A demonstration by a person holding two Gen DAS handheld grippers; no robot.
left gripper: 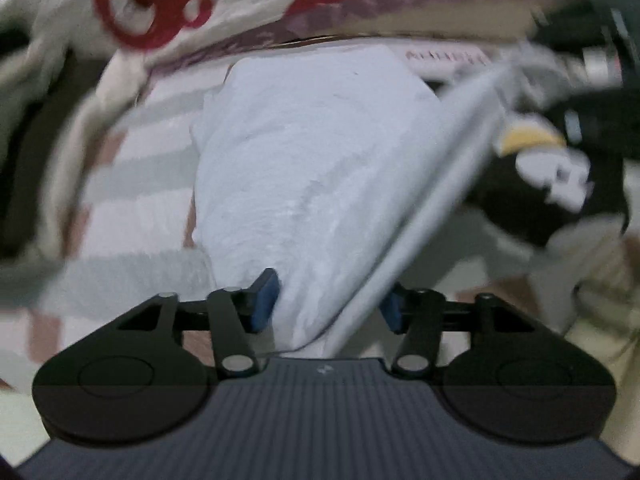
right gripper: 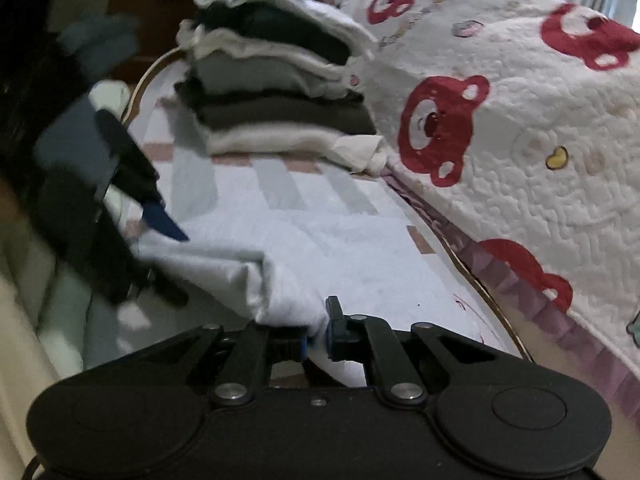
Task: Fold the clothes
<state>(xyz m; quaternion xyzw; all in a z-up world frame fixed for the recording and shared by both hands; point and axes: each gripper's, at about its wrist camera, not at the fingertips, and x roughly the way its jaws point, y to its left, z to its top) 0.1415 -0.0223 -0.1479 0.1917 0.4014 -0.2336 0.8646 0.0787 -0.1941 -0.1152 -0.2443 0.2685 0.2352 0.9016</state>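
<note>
A white garment (left gripper: 312, 160) lies bunched on the striped bed sheet (left gripper: 140, 184). Its near end runs between the blue pads of my left gripper (left gripper: 327, 306), whose jaws stand well apart around the cloth. In the right wrist view the same white garment (right gripper: 320, 248) stretches across the sheet (right gripper: 280, 184). My right gripper (right gripper: 318, 336) is shut on a fold at its near edge. The left gripper (right gripper: 160, 220) appears blurred at the left, with a blue fingertip at the garment's far corner.
A stack of folded clothes (right gripper: 280, 92) sits at the far end of the sheet. A white quilt with red bears (right gripper: 520, 140) covers the right side, and the quilt (left gripper: 240, 8) also shows in the left wrist view. A black printed item (left gripper: 552, 184) lies right of the garment.
</note>
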